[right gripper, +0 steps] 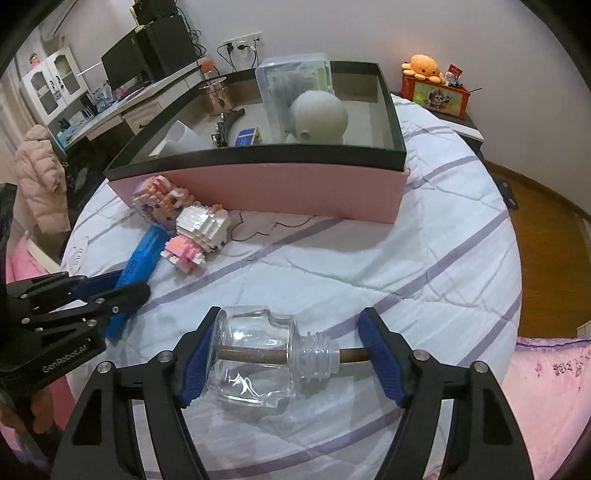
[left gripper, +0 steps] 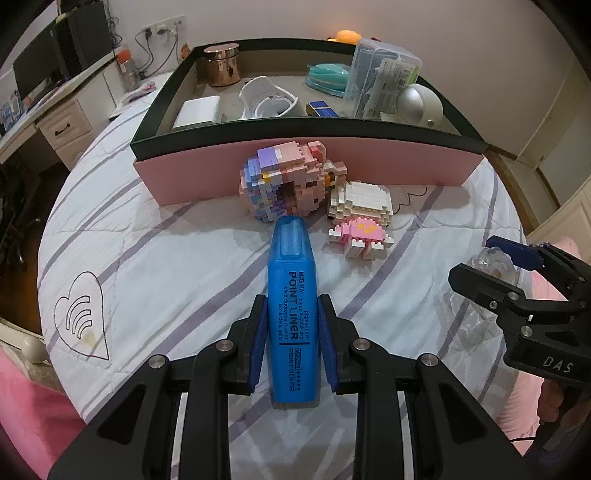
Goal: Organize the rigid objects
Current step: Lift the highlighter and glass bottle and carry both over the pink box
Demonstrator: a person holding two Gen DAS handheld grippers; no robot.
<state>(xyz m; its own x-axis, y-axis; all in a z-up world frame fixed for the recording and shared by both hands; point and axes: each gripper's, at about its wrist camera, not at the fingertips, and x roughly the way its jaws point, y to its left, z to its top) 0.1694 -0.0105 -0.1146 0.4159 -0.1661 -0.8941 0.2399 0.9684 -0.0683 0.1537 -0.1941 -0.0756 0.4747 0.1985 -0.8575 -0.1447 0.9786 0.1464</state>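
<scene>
Plain white walls (right gripper: 369,33) close the room on the far side, carrying a white socket strip (right gripper: 242,43) with dark cables hanging from it. Along the left runs a cream desk with drawers (left gripper: 62,127), holding a dark flat monitor (right gripper: 120,64) and a tall black speaker (right gripper: 166,40). Further left stands a white glass-door cabinet (right gripper: 50,86), and a pale pink padded jacket (right gripper: 38,177) hangs near it. The floor is brown polished wood (right gripper: 543,229). The bed is covered with a white quilt with lilac stripes (right gripper: 424,258). On a dark side table (right gripper: 467,123) sits an orange plush octopus (right gripper: 423,66) on what looks like a red printed box (right gripper: 437,94). Lighting is even and indoor.
</scene>
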